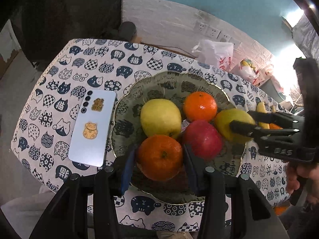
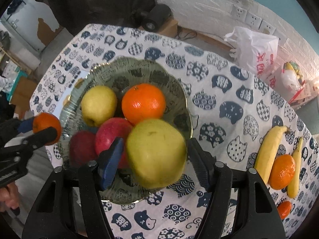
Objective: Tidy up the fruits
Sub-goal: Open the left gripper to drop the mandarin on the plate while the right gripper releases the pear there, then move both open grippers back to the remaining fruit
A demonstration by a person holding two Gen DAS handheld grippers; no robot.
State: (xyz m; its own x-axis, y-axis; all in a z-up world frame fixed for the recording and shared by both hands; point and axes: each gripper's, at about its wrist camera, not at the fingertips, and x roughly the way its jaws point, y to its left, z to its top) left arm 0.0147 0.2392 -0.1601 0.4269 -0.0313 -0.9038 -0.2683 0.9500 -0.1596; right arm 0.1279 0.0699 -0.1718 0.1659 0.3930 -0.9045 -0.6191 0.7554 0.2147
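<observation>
A patterned green bowl [image 1: 227, 95] [image 2: 179, 91] stands on the cat-print tablecloth. It holds a yellow apple [image 1: 160, 117] [image 2: 98, 104], an orange [image 1: 200, 106] [image 2: 143, 103] and a red apple [image 1: 202, 139] [image 2: 109, 135]; a second red fruit [image 2: 82, 147] lies beside it. My left gripper [image 1: 159, 157] [image 2: 38, 128] is shut on a second orange [image 1: 160, 157] [image 2: 46, 124] over the bowl's near rim. My right gripper [image 2: 155, 153] [image 1: 241, 122] is shut on a green apple [image 2: 156, 153] [image 1: 233, 124] over the bowl's right edge.
A light blue phone [image 1: 92, 127] with gold stickers lies left of the bowl. Two bananas [image 2: 269, 151] and two oranges [image 2: 282, 171] lie on the cloth to the right. White plastic bags [image 2: 255, 49] stand at the back by the wall.
</observation>
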